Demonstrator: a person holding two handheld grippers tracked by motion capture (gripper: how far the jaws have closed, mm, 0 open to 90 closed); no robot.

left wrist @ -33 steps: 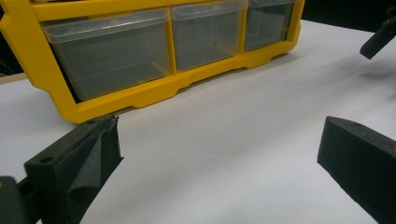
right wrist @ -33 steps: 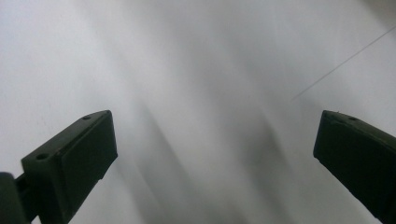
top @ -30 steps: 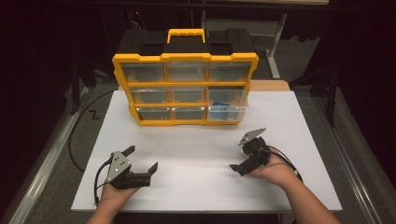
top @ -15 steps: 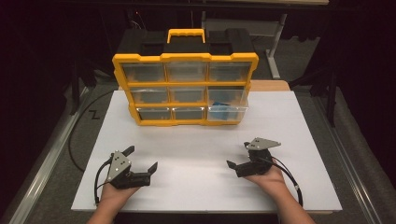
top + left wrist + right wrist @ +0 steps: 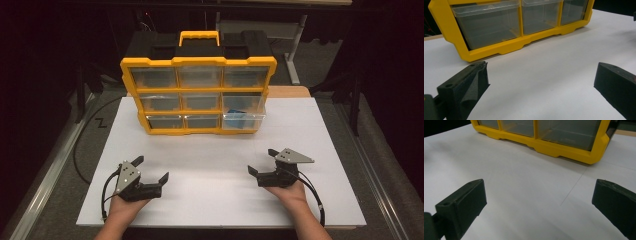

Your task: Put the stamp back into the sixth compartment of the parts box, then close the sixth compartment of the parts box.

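Grippers rest low over the white desk [image 5: 215, 150], one in each of the person's hands, well apart from each other. The left gripper [image 5: 151, 174] sits near the desk's front left, its jaws spread wide with nothing between them; in the left gripper view the two black jaws frame bare white surface. The right gripper [image 5: 263, 162] sits near the front right, its jaws likewise wide apart and holding nothing, with its grey plate on top and its cable trailing back past the wrist. A yellow drawer box [image 5: 197, 95] with a black top and a yellow handle stands upright at the far middle of the desk, well away from both grippers. Its clear drawers are shut; something blue [image 5: 239, 113] lies in the lower right drawer.
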